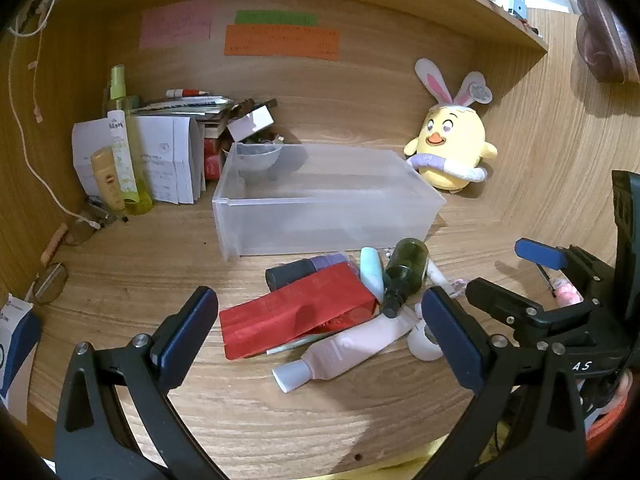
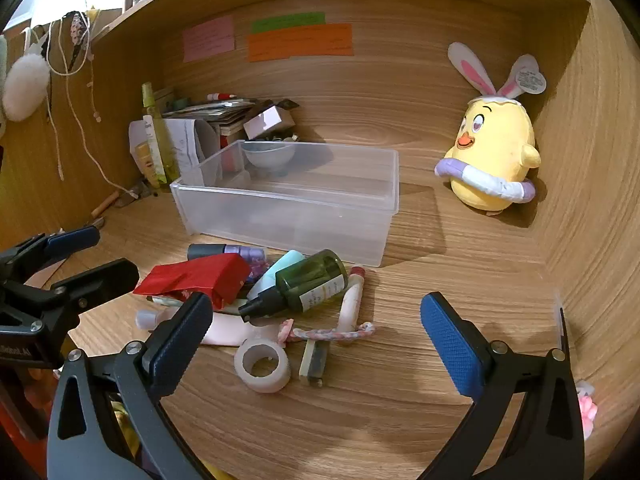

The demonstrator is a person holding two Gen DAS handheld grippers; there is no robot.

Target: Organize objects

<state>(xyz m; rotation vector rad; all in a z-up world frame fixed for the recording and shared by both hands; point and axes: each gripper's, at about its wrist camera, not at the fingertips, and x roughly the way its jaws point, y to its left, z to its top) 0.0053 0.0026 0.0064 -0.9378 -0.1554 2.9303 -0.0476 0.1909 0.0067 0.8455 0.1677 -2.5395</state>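
1. A pile of small things lies on the wooden surface in front of a clear bin: a red pouch, pink tube, green bottle, tape roll.
2. The left gripper is spread wide, holding nothing, the pouch between its fingers.
3. The right gripper is released, empty, the tape roll near its left finger.
4. The bottle lies flat, cap toward the camera, base toward the bin.

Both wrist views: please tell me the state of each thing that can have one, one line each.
Left gripper: jaws open, empty.
Right gripper: jaws open, empty.
Clear plastic bin: no lid on it, nothing inside.
Dark green spray bottle: lying down, capped.
Pink tube: lying flat, cap on.
Tape roll: lying flat.
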